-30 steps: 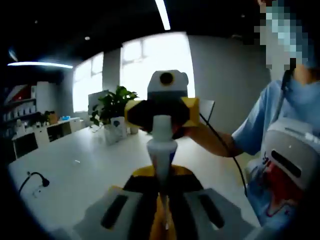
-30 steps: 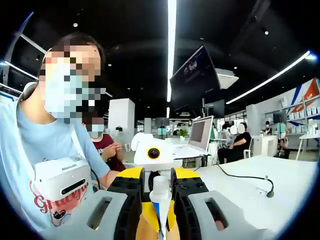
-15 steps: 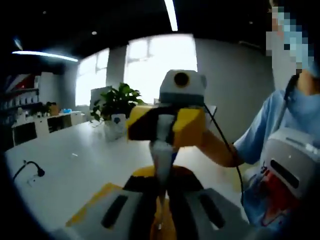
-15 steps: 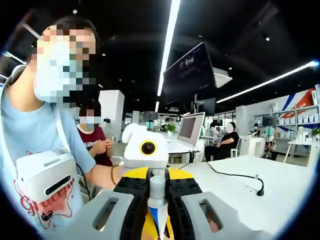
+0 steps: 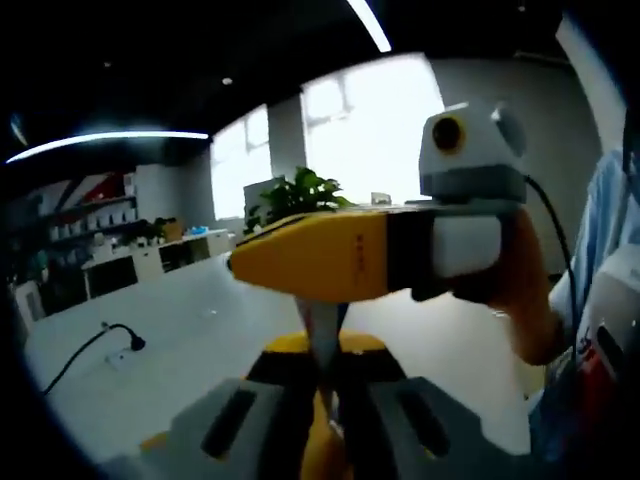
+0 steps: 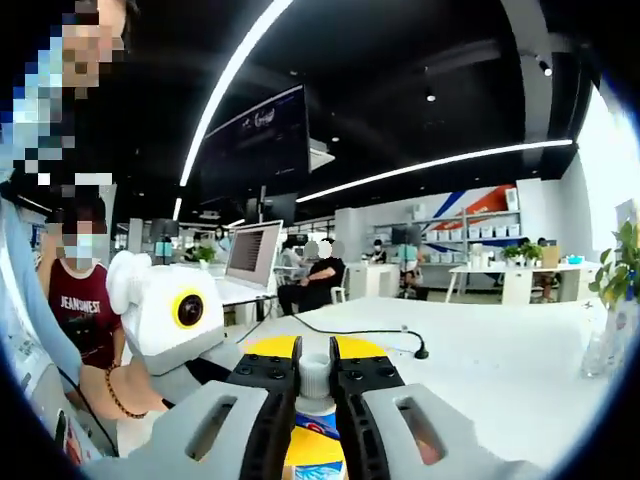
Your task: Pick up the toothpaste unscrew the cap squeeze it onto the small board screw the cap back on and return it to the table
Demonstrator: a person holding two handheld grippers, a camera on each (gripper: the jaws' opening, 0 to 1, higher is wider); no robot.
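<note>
The toothpaste (image 6: pixel 312 440) is a white tube with blue and yellow marks. It is held up in the air, cap end pointing away. Its white cap (image 6: pixel 314 375) is pinched tight at the far end.

Right tongs (image 5: pixel 300 265) rolled sideways around toothpaste (image 5: pixel 322 340) neck; cap (image 6: pixel 315 374) turned.

A seated person's dark red shirt (image 6: pixel 82 318) reads "JEANSWEST"; other lettering is too blurred to read.
</note>
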